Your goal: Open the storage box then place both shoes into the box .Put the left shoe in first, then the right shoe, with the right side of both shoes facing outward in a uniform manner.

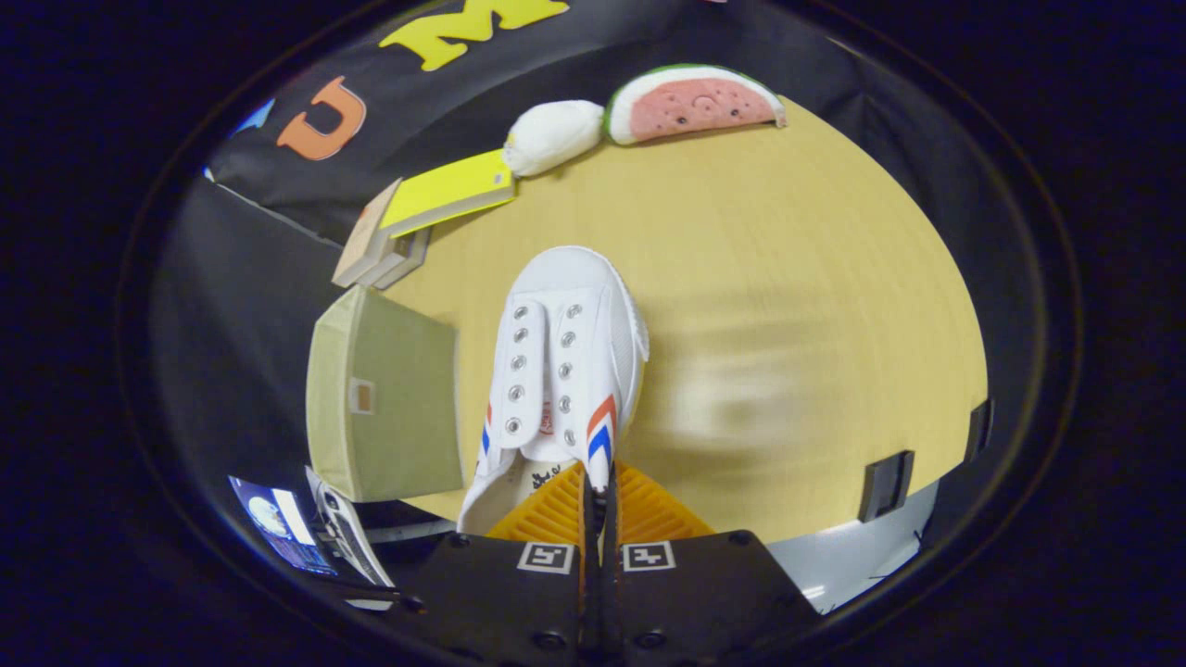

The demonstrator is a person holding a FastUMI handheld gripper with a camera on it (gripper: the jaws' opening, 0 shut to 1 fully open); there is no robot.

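Note:
A white canvas shoe with red and blue stripes on its side hangs above the wooden table, toe pointing away from me. My gripper is shut on the shoe's right side wall near the opening, with the thin canvas pinched between the fingers. A pale green fabric storage box with a small label pocket stands just left of the shoe at the table's near left edge. I cannot see into the box from here.
Beyond the shoe, at the back left, a yellow-covered book lies on a stack of books. A white plush and a watermelon-slice plush rest at the table's far edge. Black clamps grip the near right edge.

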